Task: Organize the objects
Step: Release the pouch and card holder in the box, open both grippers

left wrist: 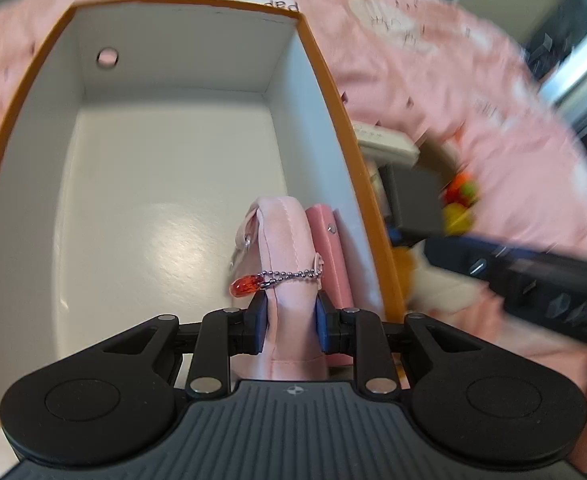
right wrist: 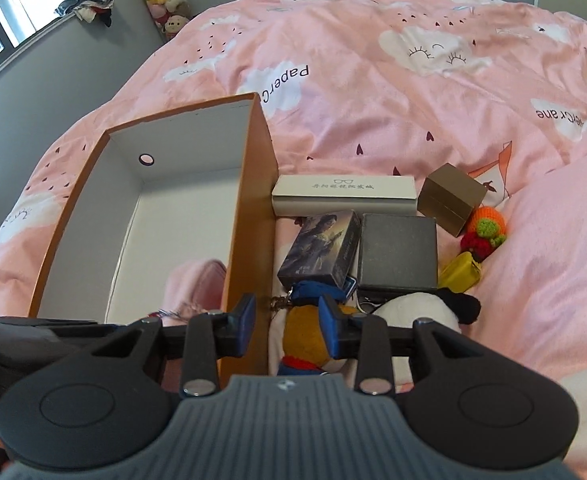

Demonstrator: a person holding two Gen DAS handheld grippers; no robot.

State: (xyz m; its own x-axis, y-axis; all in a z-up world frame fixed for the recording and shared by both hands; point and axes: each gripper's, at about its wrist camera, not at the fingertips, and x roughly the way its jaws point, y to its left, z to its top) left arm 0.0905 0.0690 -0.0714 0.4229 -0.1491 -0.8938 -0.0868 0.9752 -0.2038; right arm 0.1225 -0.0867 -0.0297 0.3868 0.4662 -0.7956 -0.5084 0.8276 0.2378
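Observation:
An orange box (left wrist: 173, 160) with a white inside lies on the pink bed. My left gripper (left wrist: 291, 298) is inside it near the right wall, shut on a pink fabric pouch (left wrist: 285, 240) that carries a red charm (left wrist: 244, 285) on a bead chain. A flat pink wallet (left wrist: 329, 248) stands between the pouch and the wall. My right gripper (right wrist: 287, 302) hovers over the box's right wall (right wrist: 253, 200), with its jaws apart and nothing pressed between them. Below it lies an orange plush toy (right wrist: 313, 332) with a blue strap.
Right of the box lie a white glasses case (right wrist: 343, 194), a gold box (right wrist: 451, 198), a dark grey box (right wrist: 399, 252), a picture card box (right wrist: 321, 248), crochet toys (right wrist: 487, 232), a yellow item (right wrist: 459, 272) and a white-and-black plush (right wrist: 425, 308). The pink duvet (right wrist: 413, 100) stretches beyond.

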